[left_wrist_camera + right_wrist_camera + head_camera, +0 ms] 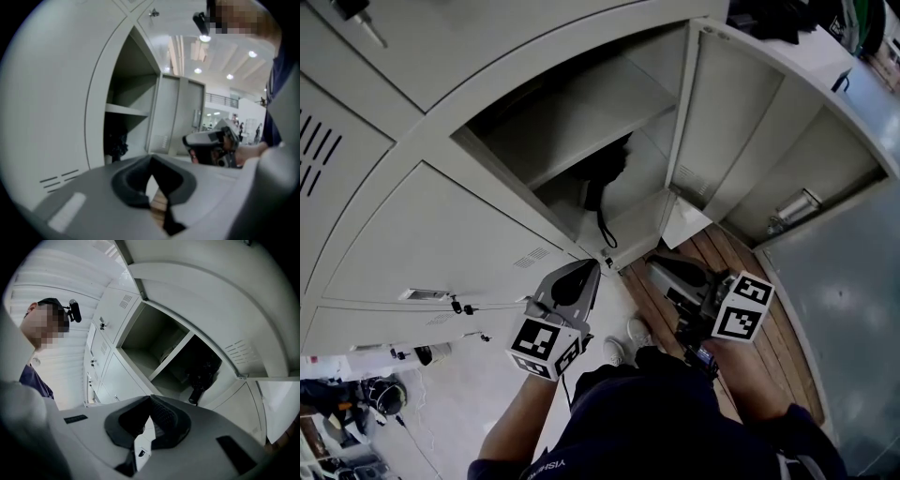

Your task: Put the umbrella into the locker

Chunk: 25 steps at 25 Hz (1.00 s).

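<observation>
The black folded umbrella point(605, 169) lies in the lower compartment of the open locker point(581, 122), under its shelf, with its strap hanging over the front edge. It also shows as a dark bundle in the left gripper view point(115, 143) and in the right gripper view point(202, 376). My left gripper point(589, 267) is held just in front of the locker's lower edge, shut and empty, its jaws meeting at the tip point(151, 161). My right gripper point(658, 269) hovers to the right of it, apart from the umbrella, also shut with nothing in it point(150, 399).
The locker door point(736, 122) stands swung open to the right. Closed lockers with keys in them point(459, 305) fill the left. A wooden floor point(717, 248) runs below the door, and the person's shoes point(628, 342) stand by it. Dark gear point(375, 394) lies at bottom left.
</observation>
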### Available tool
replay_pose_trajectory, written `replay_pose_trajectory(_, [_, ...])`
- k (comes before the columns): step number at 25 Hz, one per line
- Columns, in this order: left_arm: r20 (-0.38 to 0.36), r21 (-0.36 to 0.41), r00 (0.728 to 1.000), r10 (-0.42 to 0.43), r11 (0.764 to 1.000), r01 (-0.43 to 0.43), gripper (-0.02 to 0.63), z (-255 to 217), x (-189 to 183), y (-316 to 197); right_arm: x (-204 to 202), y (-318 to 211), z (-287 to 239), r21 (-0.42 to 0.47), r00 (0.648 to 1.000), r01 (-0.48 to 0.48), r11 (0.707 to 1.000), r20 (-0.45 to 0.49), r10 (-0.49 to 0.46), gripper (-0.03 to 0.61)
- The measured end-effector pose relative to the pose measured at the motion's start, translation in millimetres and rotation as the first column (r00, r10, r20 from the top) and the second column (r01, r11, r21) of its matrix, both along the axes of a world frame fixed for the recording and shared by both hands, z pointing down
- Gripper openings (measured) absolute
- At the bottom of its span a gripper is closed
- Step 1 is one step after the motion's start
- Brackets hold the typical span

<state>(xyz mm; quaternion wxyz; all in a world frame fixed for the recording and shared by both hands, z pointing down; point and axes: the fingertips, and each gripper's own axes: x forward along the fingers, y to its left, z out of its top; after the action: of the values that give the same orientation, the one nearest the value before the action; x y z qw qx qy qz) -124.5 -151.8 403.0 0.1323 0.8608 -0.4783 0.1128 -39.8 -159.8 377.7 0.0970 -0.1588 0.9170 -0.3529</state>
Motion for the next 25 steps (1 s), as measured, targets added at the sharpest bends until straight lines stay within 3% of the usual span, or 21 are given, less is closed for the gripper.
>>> replay_pose_trajectory(16, [-0.05, -0.032, 0.996, 0.07, 0.997, -0.072, 0.003, 6.0, 2.5, 23.1, -31.5, 13.5, -1.6, 0.021, 0.999, 0.036, 0.999, -0.023, -0.036, 0.006])
replay_pose_trajectory(25, [-0.074, -0.031, 0.995, 0.063, 0.997, -0.066, 0.003, 3.5, -6.7, 20.8, -39.9, 13.3, -0.4, 0.016, 0.998, 0.046, 0.999, -0.035, -0.045, 0.007])
